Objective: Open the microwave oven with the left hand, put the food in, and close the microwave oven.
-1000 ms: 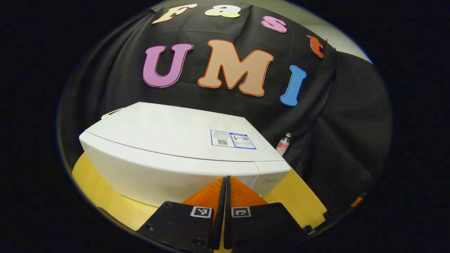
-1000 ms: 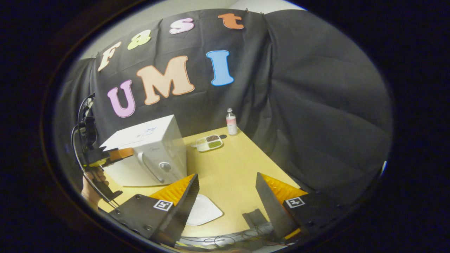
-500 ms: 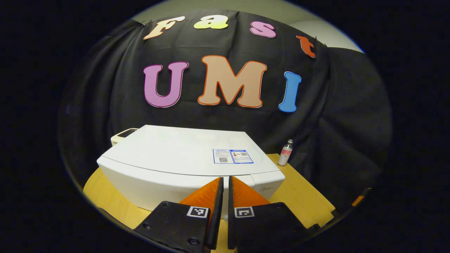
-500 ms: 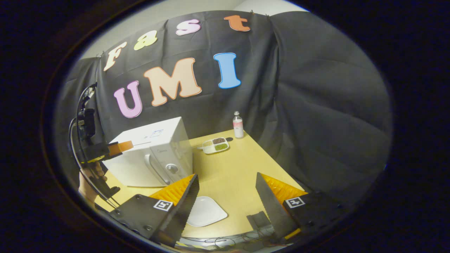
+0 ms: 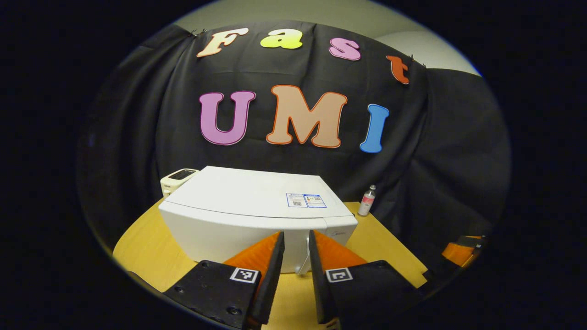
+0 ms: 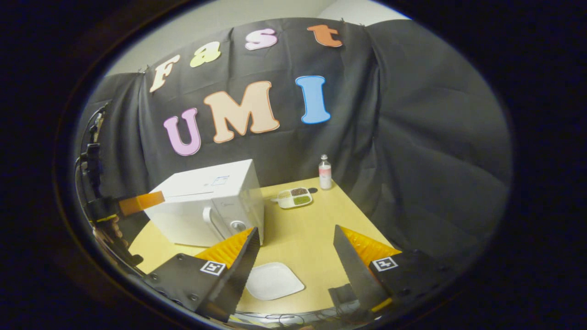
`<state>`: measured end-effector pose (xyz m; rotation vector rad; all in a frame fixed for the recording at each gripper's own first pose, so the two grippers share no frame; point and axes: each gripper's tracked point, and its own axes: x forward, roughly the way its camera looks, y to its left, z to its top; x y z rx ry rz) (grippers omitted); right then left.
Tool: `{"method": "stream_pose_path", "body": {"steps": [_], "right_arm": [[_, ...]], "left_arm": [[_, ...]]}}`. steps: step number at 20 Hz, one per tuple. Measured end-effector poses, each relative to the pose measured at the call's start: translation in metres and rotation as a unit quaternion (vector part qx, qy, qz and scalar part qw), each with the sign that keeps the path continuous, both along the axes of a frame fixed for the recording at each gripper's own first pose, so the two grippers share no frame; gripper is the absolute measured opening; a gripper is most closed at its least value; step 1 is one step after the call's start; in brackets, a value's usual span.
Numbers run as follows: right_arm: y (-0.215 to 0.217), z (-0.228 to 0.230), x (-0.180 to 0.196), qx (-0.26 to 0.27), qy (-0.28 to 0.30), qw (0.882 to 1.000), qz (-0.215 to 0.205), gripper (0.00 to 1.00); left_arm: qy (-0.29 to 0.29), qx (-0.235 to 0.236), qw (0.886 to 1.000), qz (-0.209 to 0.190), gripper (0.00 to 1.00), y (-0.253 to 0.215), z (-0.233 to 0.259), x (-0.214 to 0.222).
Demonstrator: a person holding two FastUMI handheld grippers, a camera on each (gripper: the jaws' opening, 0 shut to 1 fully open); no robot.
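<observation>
Centrally, the left gripper [image 5: 296,243] is parted narrowly, empty, before the closed microwave [image 5: 257,215]. Lower frame: the right gripper [image 6: 296,247] gapes wide, empty, above the white plate [image 6: 274,280].

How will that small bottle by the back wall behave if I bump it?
The bottle stands upright, tall and narrow on the table, so it probably tips easily. It looks round, so once down it would likely roll. It seems small and light.

A: What stands at the far end of the wooden table [image 6: 302,229]?
B: A small clear bottle [image 6: 324,172] with a pink label, upright against the black cloth.
A: And on the near side?
B: An empty white plate [image 6: 274,280], with a small white device [image 5: 178,178] at the table's back left.
</observation>
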<state>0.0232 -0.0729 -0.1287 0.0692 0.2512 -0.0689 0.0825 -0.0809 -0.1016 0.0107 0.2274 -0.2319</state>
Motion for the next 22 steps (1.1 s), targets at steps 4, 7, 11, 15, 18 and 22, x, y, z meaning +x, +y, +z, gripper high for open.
{"method": "stream_pose_path", "body": {"steps": [4, 7, 11, 15, 18, 22], "right_arm": [[0.007, 0.011, -0.001, -0.008, -0.007, 1.000, 0.017, 0.99], [0.012, 0.020, -0.003, -0.011, -0.017, 0.999, 0.027, 0.99], [0.019, 0.039, -0.006, -0.019, -0.034, 0.998, 0.041, 0.92], [0.023, 0.053, -0.010, -0.019, -0.051, 0.997, 0.050, 0.92], [0.021, 0.057, -0.012, -0.015, -0.054, 0.997, 0.049, 0.91], [0.016, 0.058, -0.017, -0.015, -0.053, 0.997, 0.045, 0.91]], "left_arm": [[-0.004, 0.015, 1.000, 0.025, 0.99, 0.022, 0.007, -0.025], [-0.009, 0.005, 0.999, 0.044, 0.96, 0.031, 0.014, -0.038], [-0.009, 0.007, 0.998, 0.062, 0.97, 0.039, 0.022, -0.047], [-0.023, 0.021, 0.997, 0.067, 0.96, 0.042, 0.032, -0.051], [-0.031, 0.024, 0.997, 0.062, 0.96, 0.036, 0.037, -0.054], [-0.029, 0.019, 0.998, 0.055, 0.96, 0.024, 0.035, -0.057]]}}
